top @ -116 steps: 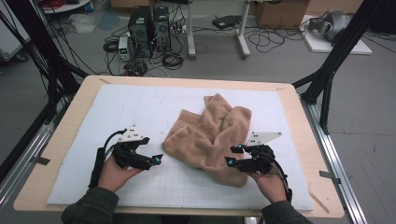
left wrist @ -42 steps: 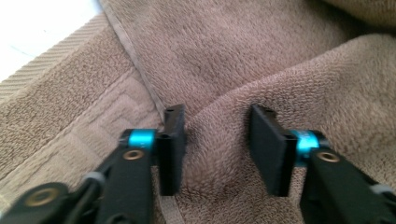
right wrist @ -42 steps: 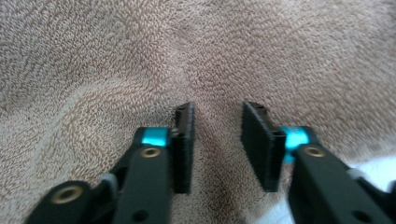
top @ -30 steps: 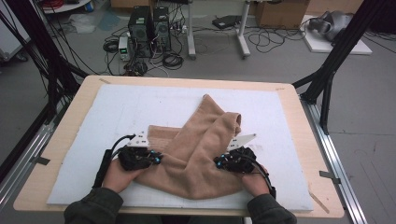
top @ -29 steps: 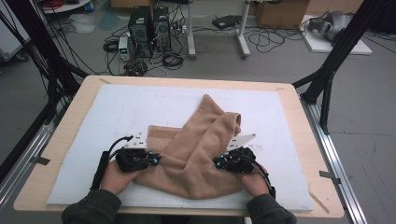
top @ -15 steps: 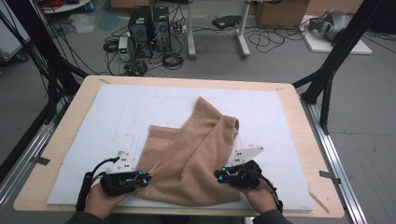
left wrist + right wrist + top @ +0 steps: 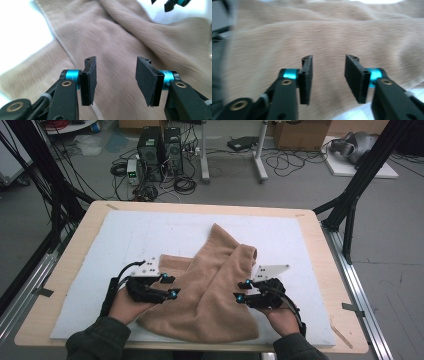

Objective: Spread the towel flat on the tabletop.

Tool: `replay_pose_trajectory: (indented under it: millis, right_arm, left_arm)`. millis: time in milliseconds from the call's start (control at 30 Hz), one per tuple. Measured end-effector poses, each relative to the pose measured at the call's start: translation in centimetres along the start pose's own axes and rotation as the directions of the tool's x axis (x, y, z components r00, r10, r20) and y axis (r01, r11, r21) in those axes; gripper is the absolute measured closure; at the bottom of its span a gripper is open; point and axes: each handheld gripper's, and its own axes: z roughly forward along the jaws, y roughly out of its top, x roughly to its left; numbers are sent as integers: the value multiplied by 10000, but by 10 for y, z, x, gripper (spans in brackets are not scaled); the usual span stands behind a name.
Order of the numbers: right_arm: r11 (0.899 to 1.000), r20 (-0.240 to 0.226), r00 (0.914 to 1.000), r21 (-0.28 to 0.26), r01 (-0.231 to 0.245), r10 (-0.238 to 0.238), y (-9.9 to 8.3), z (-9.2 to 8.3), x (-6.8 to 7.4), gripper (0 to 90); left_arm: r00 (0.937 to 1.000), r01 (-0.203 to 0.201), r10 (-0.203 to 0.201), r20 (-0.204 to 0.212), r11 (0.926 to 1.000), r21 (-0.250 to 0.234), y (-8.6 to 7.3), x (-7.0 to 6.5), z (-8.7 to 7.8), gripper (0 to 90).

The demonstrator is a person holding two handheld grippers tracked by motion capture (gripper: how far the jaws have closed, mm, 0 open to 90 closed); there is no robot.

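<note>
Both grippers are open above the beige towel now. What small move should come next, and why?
Probably shift both grippers to new edges of the towel and grip again. The left gripper and the right gripper have just been opening, nothing lies between their jaws, and the towel sits creased and crooked on the white mat.

high overhead, two close views sharing towel [image 7: 215, 290]

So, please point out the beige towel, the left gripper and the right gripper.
beige towel [image 7: 215, 305], high view, broad near part.
left gripper [image 7: 115, 75], left gripper view, gap between its open jaws.
right gripper [image 7: 328, 75], right gripper view, gap between its open jaws.
</note>
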Motion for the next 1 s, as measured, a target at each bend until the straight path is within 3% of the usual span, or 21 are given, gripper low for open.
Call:
replay_pose_trajectory:
  millis: [100,167,233,267,333,367,400,533,700,833,900,933,1000]
  right_arm:
    - [9999,167,9998,76,-85,83,2,13,-11,559]
    - [9987,374,9993,514,-3,-17,2,22,-15,563]
    - [9948,505,9987,1015,4,-56,0,30,-18,592]
    - [9938,475,9988,1115,24,-77,-2,33,-19,622]
    - [9912,314,9995,1324,-34,-8,-7,39,-20,685]
    - [9912,314,9995,1324,-34,-8,-7,39,-20,685]
    - [9958,231,9991,842,-364,346,-15,40,-22,758]
    - [9962,62,9992,776,-394,390,-16,40,-23,839]
    - [9972,-33,9999,735,-137,140,-12,35,-19,873]
    - [9998,-86,9998,111,163,-162,0,19,-10,873]
    - [9996,-112,9996,-79,276,-277,5,12,-5,873]
    - [9993,-198,9993,-213,321,-325,7,9,-2,873]
    - [9980,-282,9979,-264,580,-587,10,2,8,873]
  left_arm:
    - [9997,180,-172,-167,9987,481,5,16,28,518]
    - [9994,313,-305,-144,9977,595,5,19,35,522]
    - [9985,511,-485,-263,9927,1093,2,24,48,531]
    - [9983,565,-536,-230,9861,1561,-3,27,57,553]
    - [9985,548,-528,-159,9836,1720,-4,28,59,672]
    - [9984,527,-489,-273,9849,1649,-5,28,60,672]
    - [9977,658,-622,-272,9849,1603,-5,28,59,816]
    - [9973,655,-592,-424,9837,1675,-3,26,58,845]
    - [9934,912,-820,-806,9888,1178,-3,28,38,856]
    - [9878,827,-769,-1357,9959,375,-5,22,4,857]
    - [9820,1057,-1062,-1564,9943,-121,-13,19,-20,857]
    - [9820,1057,-1062,-1564,9943,-121,-13,19,-20,857]
    - [9794,1047,-1099,-1692,9937,-393,-21,11,-39,857]
